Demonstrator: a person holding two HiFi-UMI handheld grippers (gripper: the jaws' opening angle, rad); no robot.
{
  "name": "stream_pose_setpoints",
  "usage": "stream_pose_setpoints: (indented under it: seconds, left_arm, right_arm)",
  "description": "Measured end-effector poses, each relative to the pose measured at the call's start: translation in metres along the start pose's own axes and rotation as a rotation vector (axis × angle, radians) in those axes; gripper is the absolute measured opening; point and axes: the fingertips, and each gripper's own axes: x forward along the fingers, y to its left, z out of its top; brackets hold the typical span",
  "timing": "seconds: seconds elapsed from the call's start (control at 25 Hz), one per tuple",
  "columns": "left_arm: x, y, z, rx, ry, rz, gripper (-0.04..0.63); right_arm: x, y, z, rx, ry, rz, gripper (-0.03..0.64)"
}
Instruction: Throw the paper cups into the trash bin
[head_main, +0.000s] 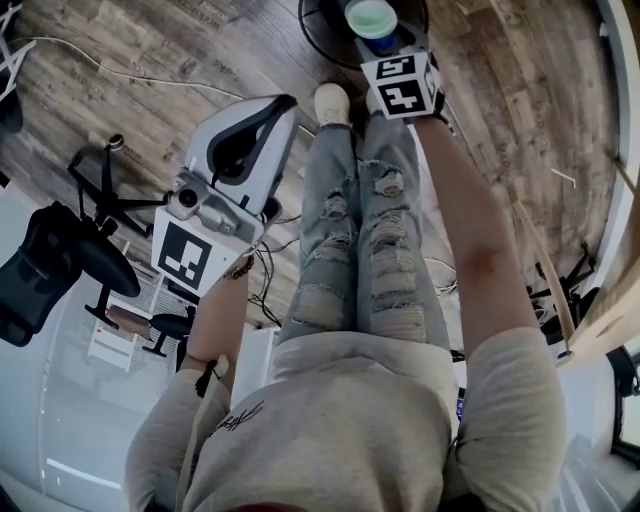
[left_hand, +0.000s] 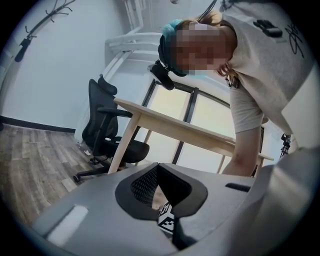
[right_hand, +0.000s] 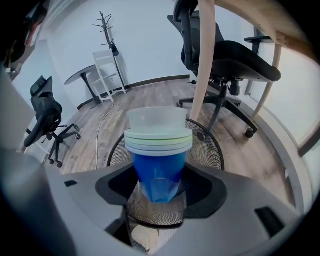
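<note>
One stack: nested paper cups (right_hand: 158, 145), blue outermost, hanging above the mesh trash bin (right_hand: 207, 150).
Hold: my right gripper (right_hand: 159, 192), fingers pinching the blue wall low down.
Handling: light, thin-walled and crushable, I judge; gentle pressure suits.
Spare: my left gripper (left_hand: 159, 180), fingers together, empty.

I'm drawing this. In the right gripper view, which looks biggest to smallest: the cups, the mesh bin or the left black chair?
1. mesh bin
2. cups, close to the camera
2. black chair, looks about the same, so tied
</note>
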Motion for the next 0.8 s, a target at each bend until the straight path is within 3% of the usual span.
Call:
stream_pose_setpoints:
  seconds: [0.44, 0.8]
  left_arm:
    - [-0.004, 0.000, -0.006, -0.018, 0.022, 0.010, 0.003]
    - [-0.011, 0.000, -0.012, -0.038, 0.052, 0.010, 0.003]
  right_arm:
    - [0.003, -0.001, -0.009, 0.071, 0.050, -0.012, 0.276]
    - [-0.011, 0.002, 0.002, 0.062, 0.035, 0.004, 0.276]
